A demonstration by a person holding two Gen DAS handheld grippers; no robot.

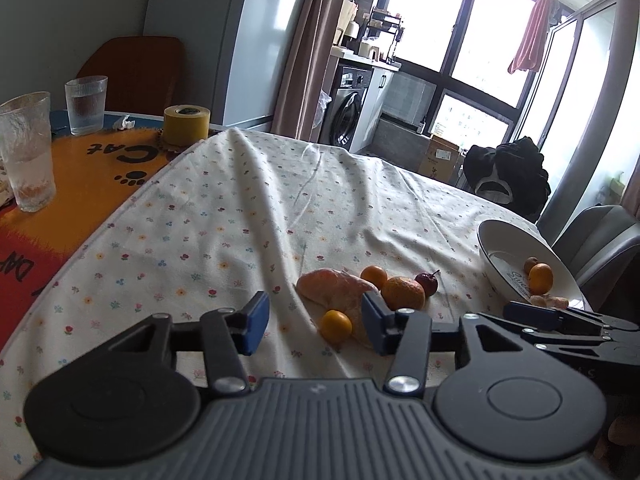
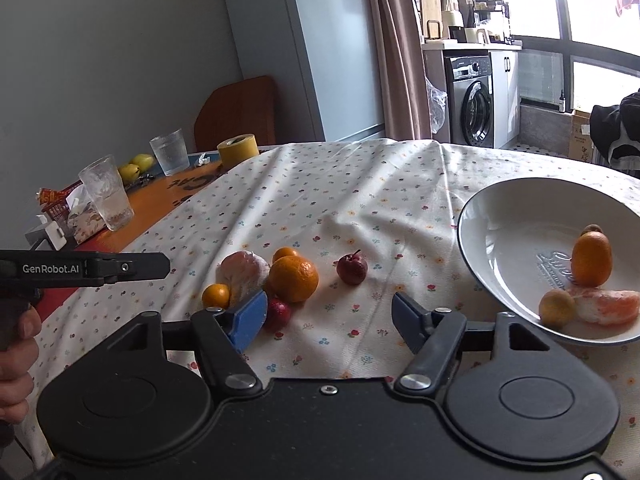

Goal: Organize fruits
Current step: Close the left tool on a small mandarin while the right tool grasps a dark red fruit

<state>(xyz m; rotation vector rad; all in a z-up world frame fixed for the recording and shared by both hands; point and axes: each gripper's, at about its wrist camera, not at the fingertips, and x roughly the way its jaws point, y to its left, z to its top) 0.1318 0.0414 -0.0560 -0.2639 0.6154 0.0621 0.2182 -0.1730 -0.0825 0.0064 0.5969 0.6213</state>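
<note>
- daylight from large windows (image 1: 480, 20) fills a room where a round table is covered by a white floral tablecloth (image 1: 224, 216); an orange cat-print mat (image 1: 100, 164) is seen at its far left edge.
- on that mat two ribbed glasses (image 1: 86, 106) and a roll of yellow tape (image 1: 186, 124) are set; a washing machine (image 2: 472, 100) is seen behind the table.
- the left gripper (image 1: 316, 322) is held low over the cloth with its blue pads (image 1: 254, 322) spread apart and nothing between them.
- just beyond it a cluster of fruit is laid on the cloth: a peeled pomelo piece (image 1: 340, 292), a large mandarin (image 1: 403, 293) touching it, a small kumquat (image 1: 336, 325) in front, another kumquat (image 1: 374, 276) behind.
- a small dark red fruit (image 1: 427, 283) is seen just right of the mandarin, apart from it in the right wrist view.
- a second red fruit (image 2: 278, 312) is partly hidden behind the right gripper's left pad.
- the right gripper (image 2: 330, 318) is held open, empty, between the cluster and a white bowl (image 2: 500, 216).
- in the bowl an upright kumquat (image 2: 591, 258), a small yellowish fruit (image 2: 556, 307) and a peeled citrus segment (image 2: 604, 306) are gathered near the front rim.
- a hand (image 2: 16, 364) is seen at the left edge of the right wrist view, gripping the left tool's handle.
</note>
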